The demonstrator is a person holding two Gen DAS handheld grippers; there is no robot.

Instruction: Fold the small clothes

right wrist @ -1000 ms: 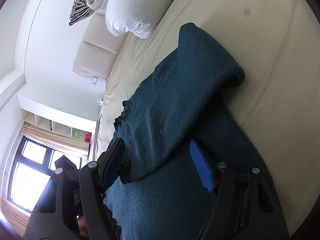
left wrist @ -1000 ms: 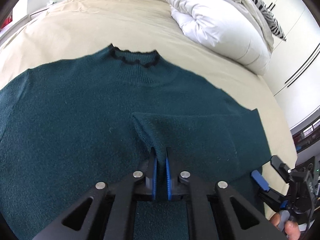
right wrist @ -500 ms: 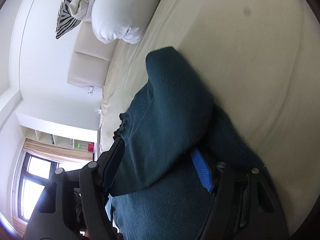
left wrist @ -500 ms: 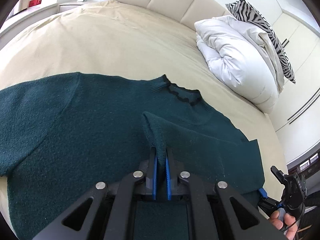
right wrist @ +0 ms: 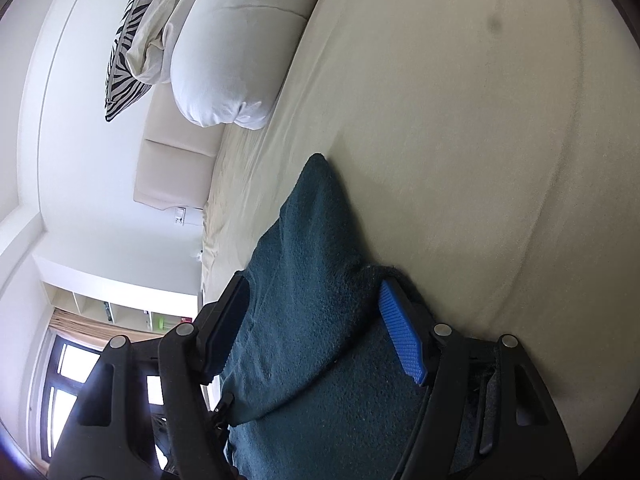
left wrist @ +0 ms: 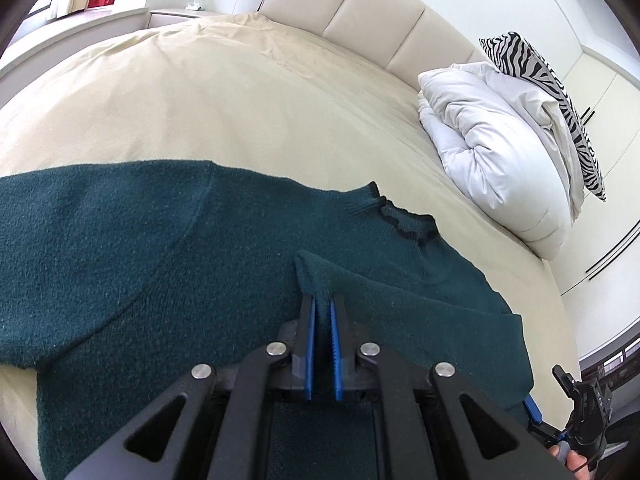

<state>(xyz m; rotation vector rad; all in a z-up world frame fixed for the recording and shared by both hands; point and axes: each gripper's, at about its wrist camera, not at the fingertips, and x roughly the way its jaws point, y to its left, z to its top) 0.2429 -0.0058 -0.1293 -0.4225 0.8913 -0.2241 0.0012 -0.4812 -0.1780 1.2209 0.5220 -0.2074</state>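
A: We have the left gripper [left wrist: 322,308] clamped on the sleeve [left wrist: 400,312], folded across the sweater [left wrist: 120,248] on the bed [left wrist: 200,92].

B: Our right gripper [right wrist: 312,320] gapes around its far end; sleeve runs left-right between us.

You have one dark green sweater [left wrist: 168,248] spread on one bed [left wrist: 224,96], and it is the only piece of clothing you can see. Two grippers are in play: your left gripper [left wrist: 322,308] and your right gripper [right wrist: 316,324], each with two fingers carrying blue pads. Against the headboard you can count one white duvet bundle [left wrist: 492,140] and one zebra-striped pillow [left wrist: 560,92].
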